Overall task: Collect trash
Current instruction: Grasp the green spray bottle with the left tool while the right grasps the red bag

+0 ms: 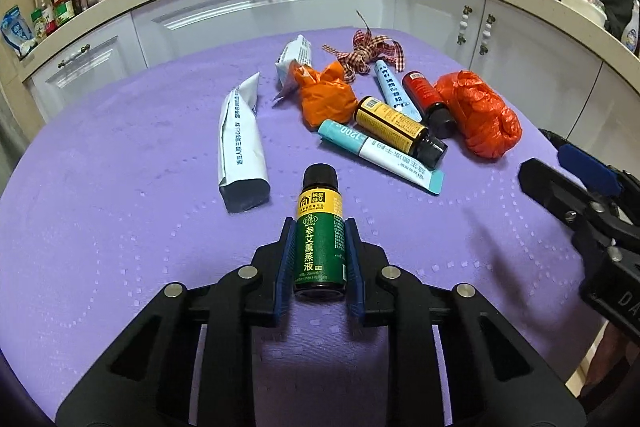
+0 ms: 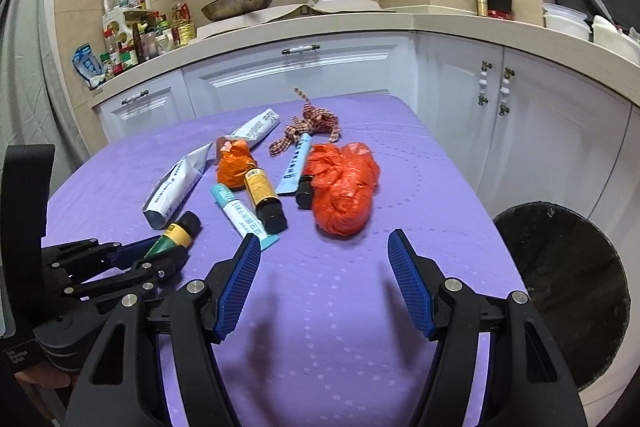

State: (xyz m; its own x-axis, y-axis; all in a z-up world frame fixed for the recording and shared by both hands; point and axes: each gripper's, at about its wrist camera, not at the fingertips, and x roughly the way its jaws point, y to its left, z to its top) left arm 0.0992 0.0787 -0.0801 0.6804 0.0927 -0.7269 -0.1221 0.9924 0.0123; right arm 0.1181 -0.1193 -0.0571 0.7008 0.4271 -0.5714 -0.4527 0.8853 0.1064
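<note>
Your left tongs [image 1: 319,259] are clenched on the green bottle [image 1: 319,239], cap pointing far, over the near part of the purple bench [image 1: 120,227]. Your right tongs [image 2: 323,259] gape wide, holding nothing. Beyond them lies the red bag [image 2: 344,183]; the black trash bin [image 2: 560,303] sits right of the bench.

On the desk [image 2: 420,195] the litter lies in a loose cluster toward the far side. At its left lies a flattened pouch [image 1: 242,147]; a crumpled bag [image 1: 328,99] sits right of it, with a ribbon [image 1: 366,53] behind. Two small bottles [image 1: 400,129] and two tubes [image 1: 380,155] lie in the middle — a larger crumpled bag [image 1: 480,115] at the right end. Nearer, another bottle [image 1: 319,231] sits between the left hand-held gripper's [image 1: 319,259] fingers. A bin [image 2: 560,291] stands beyond the desk's right edge.
</note>
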